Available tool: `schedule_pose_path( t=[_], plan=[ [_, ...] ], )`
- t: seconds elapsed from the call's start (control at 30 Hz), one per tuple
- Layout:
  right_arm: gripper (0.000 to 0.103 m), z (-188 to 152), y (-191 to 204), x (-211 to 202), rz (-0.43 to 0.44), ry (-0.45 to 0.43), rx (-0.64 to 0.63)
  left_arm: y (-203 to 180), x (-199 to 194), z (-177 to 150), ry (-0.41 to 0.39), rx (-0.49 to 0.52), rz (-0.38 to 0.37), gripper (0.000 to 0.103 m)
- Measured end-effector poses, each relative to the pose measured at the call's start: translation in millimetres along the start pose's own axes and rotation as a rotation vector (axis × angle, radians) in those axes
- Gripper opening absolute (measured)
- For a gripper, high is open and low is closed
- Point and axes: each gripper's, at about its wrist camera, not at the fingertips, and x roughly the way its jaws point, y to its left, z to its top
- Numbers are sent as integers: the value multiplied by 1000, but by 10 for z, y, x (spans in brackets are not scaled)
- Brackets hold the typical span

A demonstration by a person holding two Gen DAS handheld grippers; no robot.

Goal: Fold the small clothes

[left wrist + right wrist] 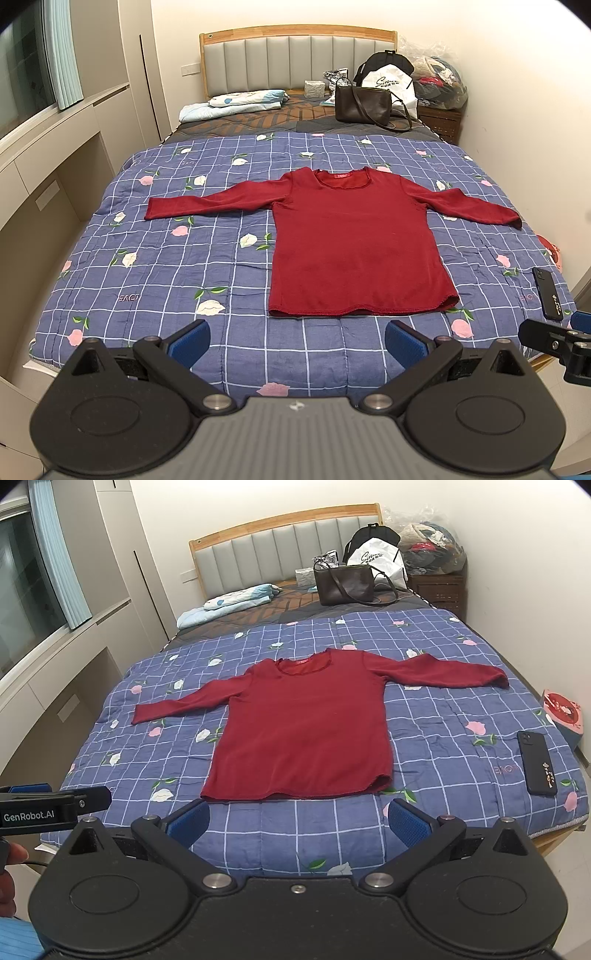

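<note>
Shirt (354, 243) flat on quilt (184, 258), mid-bed, both sleeves spread sideways, collar toward headboard (295, 55), hem toward near edge. Left gripper (297, 345) and right gripper (297, 821) side by side before hem, apart from it, jaws wide, nothing between. Phone (537, 762) on quilt right of shirt, near bed edge. Handbag (364, 103) behind shirt near headboard; folded bedding (236, 103) left of handbag. Nightstand (441, 120) right of bed head, bagged clutter on top.

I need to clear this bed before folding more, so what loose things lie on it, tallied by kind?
Red long-sleeved top: 1
Black phone: 1
Brown handbag: 1
White shopping bag: 1
Folded light-blue bedding: 1
Total: 5, not counting small items by the headboard, too unclear to tell.
</note>
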Motion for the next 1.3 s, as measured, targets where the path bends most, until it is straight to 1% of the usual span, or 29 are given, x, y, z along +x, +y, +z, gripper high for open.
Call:
schedule_pose_path(
  t=[1.3],
  plan=[
    [103, -34, 7, -5, -2, 5, 10, -17, -5, -5, 3, 2, 1, 103]
  ],
)
